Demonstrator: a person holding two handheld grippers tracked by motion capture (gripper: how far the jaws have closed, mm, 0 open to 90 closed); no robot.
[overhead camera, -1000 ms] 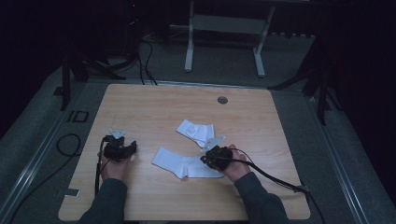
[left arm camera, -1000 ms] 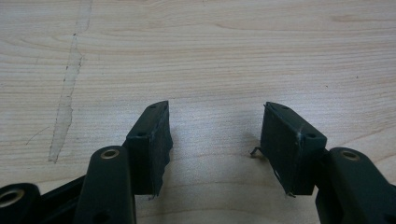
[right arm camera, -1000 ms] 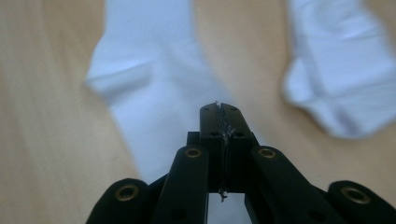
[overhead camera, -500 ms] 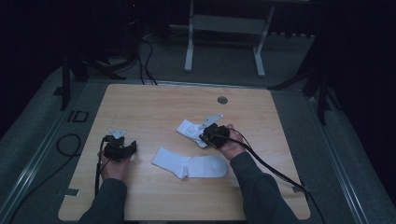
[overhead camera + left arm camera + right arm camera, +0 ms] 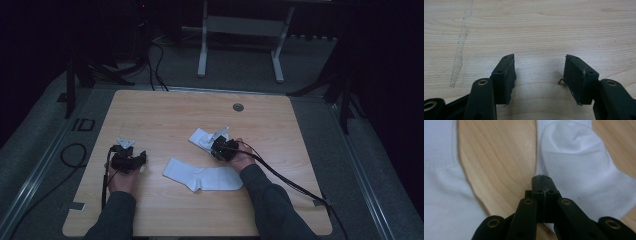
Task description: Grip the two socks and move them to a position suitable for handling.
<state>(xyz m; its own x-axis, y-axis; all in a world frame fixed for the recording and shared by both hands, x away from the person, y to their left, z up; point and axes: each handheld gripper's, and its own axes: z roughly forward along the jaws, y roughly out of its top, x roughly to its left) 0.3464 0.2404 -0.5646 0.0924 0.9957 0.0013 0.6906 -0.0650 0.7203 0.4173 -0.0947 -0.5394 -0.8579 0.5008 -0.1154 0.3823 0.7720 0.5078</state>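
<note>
Right claw [image 5: 541, 178] pressed together at sock [image 5: 584, 167] edge.

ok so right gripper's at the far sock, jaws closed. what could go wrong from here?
1. The right gripper sits at the edge of the far sock with its jaws shut and no fabric clearly between them; a lift may come up empty.
2. If it does hold only the edge, the sock could slip out, or drag over the near sock and rumple it.
3. The left gripper is open over bare table, so nothing pins either sock.
</note>
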